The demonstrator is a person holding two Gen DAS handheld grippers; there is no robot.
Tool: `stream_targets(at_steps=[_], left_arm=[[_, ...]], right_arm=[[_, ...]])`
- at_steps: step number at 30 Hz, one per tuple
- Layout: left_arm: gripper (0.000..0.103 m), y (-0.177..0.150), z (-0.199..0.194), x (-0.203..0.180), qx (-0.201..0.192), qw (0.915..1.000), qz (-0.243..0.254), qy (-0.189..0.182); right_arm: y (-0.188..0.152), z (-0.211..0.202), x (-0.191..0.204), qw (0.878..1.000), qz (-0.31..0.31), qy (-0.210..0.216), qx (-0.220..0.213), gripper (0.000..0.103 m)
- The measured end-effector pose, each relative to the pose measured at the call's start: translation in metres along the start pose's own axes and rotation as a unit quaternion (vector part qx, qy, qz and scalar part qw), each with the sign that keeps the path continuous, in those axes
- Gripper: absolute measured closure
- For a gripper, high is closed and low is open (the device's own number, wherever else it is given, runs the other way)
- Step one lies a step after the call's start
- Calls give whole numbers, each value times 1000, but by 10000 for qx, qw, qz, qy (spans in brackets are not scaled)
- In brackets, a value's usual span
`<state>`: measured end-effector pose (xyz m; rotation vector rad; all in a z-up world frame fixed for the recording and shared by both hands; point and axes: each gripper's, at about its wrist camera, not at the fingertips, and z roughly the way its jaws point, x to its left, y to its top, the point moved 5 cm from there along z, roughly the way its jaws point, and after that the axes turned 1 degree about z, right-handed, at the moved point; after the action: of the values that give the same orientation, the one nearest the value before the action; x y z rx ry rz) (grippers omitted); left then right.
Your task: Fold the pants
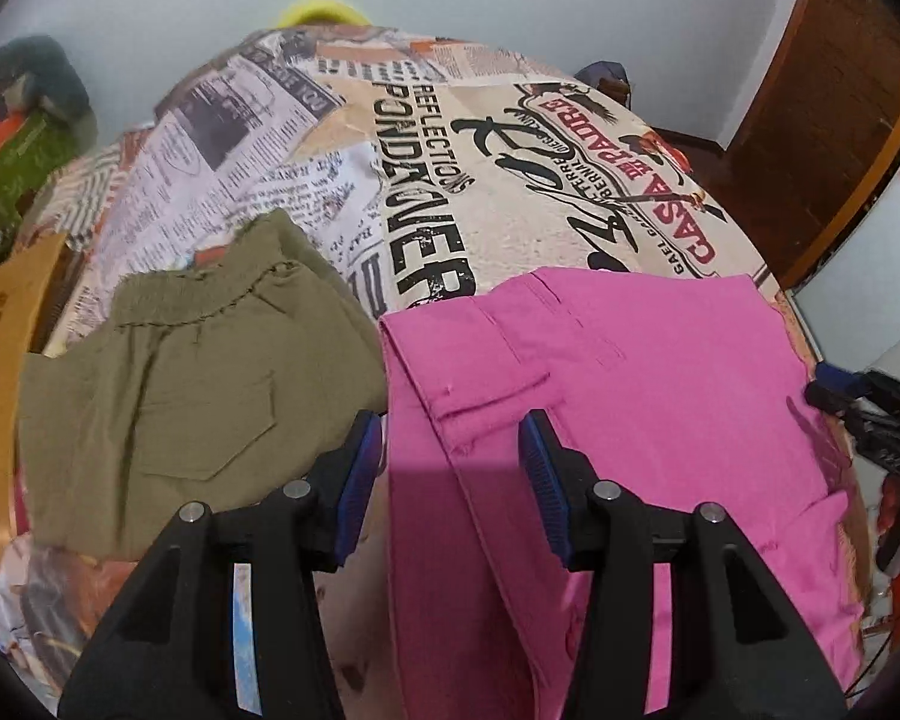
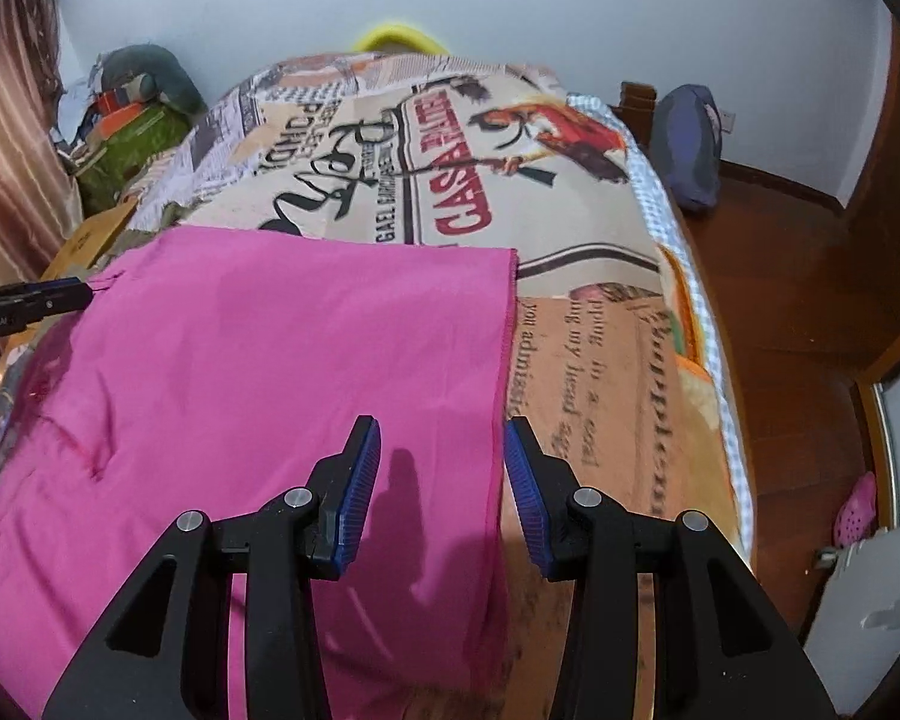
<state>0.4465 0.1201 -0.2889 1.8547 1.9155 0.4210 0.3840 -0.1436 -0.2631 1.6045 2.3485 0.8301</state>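
Pink pants [image 1: 660, 396] lie flat on the bed, waistband and pocket end in the left wrist view, leg-hem end in the right wrist view [image 2: 270, 372]. My left gripper [image 1: 450, 450] is open above the waistband's left edge and holds nothing. My right gripper [image 2: 441, 462] is open above the hem's right edge and holds nothing. The right gripper shows at the far right of the left wrist view [image 1: 858, 402]. The left gripper's tip shows at the left of the right wrist view [image 2: 36, 303].
Folded olive-green pants [image 1: 192, 384] lie left of the pink pants on the printed bedspread [image 1: 510, 210]. A cardboard box [image 1: 6, 324] and clutter [image 2: 132, 120] stand left of the bed. A blue bag [image 2: 690, 144] and wooden floor [image 2: 810, 300] are on the right.
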Motion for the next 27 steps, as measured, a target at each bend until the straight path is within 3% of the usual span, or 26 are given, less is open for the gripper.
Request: stream_targets(at_steps=[4, 6, 7, 8, 11, 14, 19, 21, 23, 24, 27], left_arm=[[58, 2, 9, 3, -13, 9998, -122, -149], [76, 2, 9, -2, -47, 9995, -41, -300], [81, 2, 8, -4, -65, 9995, 4, -324], [91, 2, 7, -8, -100, 9994, 84, -324], [94, 2, 3, -19, -168, 9992, 352, -100], [94, 3, -4, -24, -327, 9975, 576, 259], [94, 6, -5, -14, -378, 9976, 443, 378], [91, 4, 2, -12, -191, 9978, 512, 380], [81, 4, 2, -8, -123, 9982, 500, 322], [72, 5, -1, -4, -144, 9986, 450, 252], [65, 13, -13, 12, -391, 9987, 240, 226]], right_arm=[[-1, 10, 0, 9999, -34, 29, -136, 61], [0, 10, 1, 9995, -170, -175, -193, 72], [0, 9, 2, 9992, -240, -222, -233, 90], [2, 9, 3, 9993, -261, -137, -233, 98], [7, 11, 6, 9982, -459, -254, -279, 99], [14, 15, 2, 9971, -517, -443, -337, 100], [18, 19, -5, 9963, -435, -623, -393, 100], [18, 18, -3, 9965, -499, -578, -355, 99], [20, 12, -3, 9979, -448, -381, -289, 99], [23, 9, -5, 9985, -389, -292, -269, 97], [35, 1, -12, 9989, -217, -126, -405, 73]])
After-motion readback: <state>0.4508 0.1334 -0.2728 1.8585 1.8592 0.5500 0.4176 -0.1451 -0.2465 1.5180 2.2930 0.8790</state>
